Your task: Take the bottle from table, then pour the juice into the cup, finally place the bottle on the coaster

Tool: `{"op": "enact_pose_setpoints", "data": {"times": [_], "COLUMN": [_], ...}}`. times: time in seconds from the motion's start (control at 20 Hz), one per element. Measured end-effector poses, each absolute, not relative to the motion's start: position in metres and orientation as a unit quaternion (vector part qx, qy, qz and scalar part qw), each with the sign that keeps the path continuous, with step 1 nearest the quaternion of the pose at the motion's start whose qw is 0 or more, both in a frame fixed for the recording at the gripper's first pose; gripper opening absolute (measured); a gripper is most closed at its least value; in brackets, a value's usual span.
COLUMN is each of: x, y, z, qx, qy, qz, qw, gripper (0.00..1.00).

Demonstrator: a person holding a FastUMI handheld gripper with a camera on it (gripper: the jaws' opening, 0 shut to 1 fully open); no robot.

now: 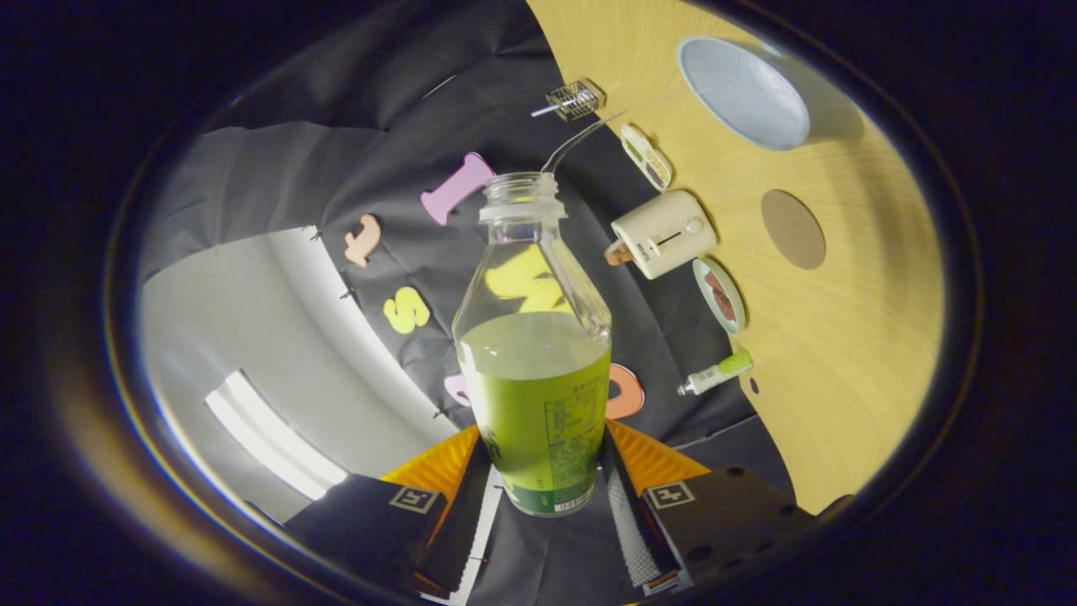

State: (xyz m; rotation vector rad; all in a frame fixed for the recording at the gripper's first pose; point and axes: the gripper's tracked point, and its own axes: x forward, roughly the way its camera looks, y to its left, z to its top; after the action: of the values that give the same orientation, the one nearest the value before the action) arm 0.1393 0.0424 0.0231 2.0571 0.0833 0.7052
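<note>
My gripper (545, 471) is shut on a clear uncapped bottle (534, 337), both fingers pressing on its lower labelled part. The bottle is about half full of green juice and is lifted off the table. The whole view is rolled sideways, so the wooden table (841, 353) stands to the right of the bottle. A pale blue cup (745, 93) shows its open mouth beyond the bottle's neck, off to the right. A round brown coaster (793, 229) lies on the table nearer than the cup.
A white toaster (665, 234) sits at the table's back edge, with a small dish (719, 295) beside it, another small dish (646, 156) and a little wire basket (576, 99) farther on. A small green-capped tube (715, 373) lies near the bottle.
</note>
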Motion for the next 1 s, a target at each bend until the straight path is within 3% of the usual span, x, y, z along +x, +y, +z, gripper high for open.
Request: {"op": "enact_pose_setpoints", "data": {"times": [0.55,1.0], "x": [0.138,0.128], "y": [0.046,0.053], "z": [0.026,0.027], "qx": [0.831,0.759], "qy": [0.037,0.029], "qz": [0.289,0.268], "qw": [0.474,0.593], "gripper": [0.74,0.74]}}
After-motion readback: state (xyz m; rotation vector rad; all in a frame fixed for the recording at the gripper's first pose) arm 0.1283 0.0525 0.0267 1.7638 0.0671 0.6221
